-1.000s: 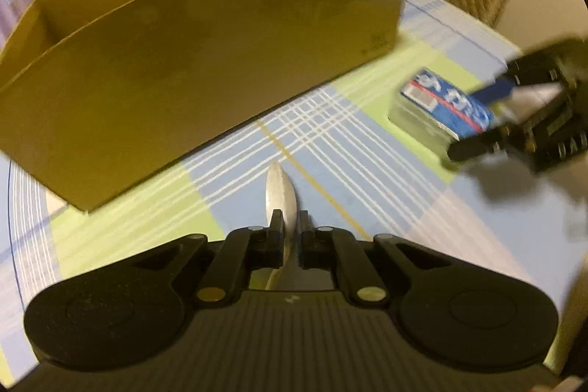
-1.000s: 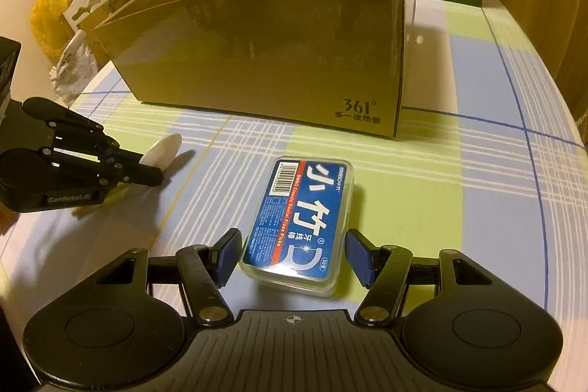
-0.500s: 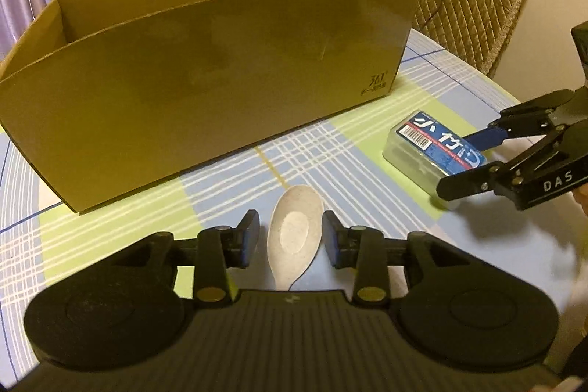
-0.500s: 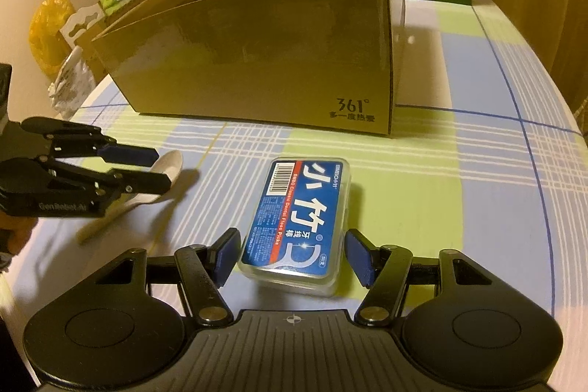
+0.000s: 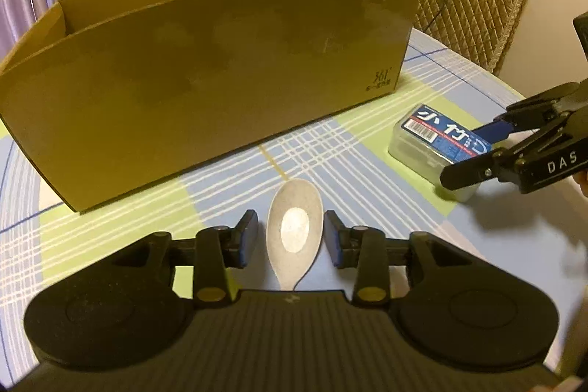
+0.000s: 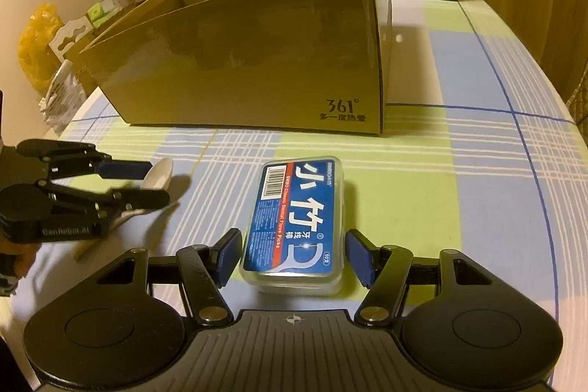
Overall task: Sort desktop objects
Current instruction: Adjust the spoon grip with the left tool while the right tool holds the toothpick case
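While interior hidden, cardboard box (image 6: 257, 61) beside floss-pick case (image 6: 297, 219).

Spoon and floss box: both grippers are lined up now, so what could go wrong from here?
The spoon lies flat and thin between the open left gripper; closing may skid or flip it. The floss pick box looks smooth, so the open right gripper might slip. The cardboard box wall is tall; a low carry could hit it.

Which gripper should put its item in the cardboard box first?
Either; slight edge to the left. The left gripper has open fingers around the spoon, centred before the cardboard box. The right gripper equally brackets the floss pick case, near the box's corner.
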A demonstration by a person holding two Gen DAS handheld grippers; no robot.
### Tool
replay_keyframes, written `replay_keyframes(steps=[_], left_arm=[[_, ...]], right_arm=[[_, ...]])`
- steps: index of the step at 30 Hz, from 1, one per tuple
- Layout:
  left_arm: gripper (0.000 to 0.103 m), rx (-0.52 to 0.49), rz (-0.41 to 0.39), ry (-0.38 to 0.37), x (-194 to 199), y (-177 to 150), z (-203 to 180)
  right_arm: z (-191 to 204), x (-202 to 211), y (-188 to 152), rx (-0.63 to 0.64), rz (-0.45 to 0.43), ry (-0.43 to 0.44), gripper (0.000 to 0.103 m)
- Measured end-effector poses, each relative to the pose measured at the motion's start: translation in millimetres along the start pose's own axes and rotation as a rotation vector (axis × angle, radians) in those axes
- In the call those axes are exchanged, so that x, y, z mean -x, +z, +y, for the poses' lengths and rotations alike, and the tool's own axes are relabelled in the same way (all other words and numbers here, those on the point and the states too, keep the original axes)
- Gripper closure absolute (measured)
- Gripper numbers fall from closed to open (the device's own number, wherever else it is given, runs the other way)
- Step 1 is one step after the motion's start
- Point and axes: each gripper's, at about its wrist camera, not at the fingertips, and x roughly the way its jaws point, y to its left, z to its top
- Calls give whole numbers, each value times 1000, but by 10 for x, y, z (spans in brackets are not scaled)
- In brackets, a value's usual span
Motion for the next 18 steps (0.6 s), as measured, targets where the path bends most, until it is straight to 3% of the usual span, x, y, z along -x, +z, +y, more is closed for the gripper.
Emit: replay_keyframes(steps=[4,8,10,18], left_arm=[[60,4,7,-7,-57,-22,-12],[67,11,-4,4,-33,-14,-22],[75,8,3,12,-47,-18,-30],[75,11,0,42,-47,-14,-73]], right_arm=[[-2,5,0,-10,-5,-14,42],[-13,5,-4,-21,-13,-23,33],[-12,0,-4,-29,-18,-24,29],[49,-55,32,-21,-20,-39,29]])
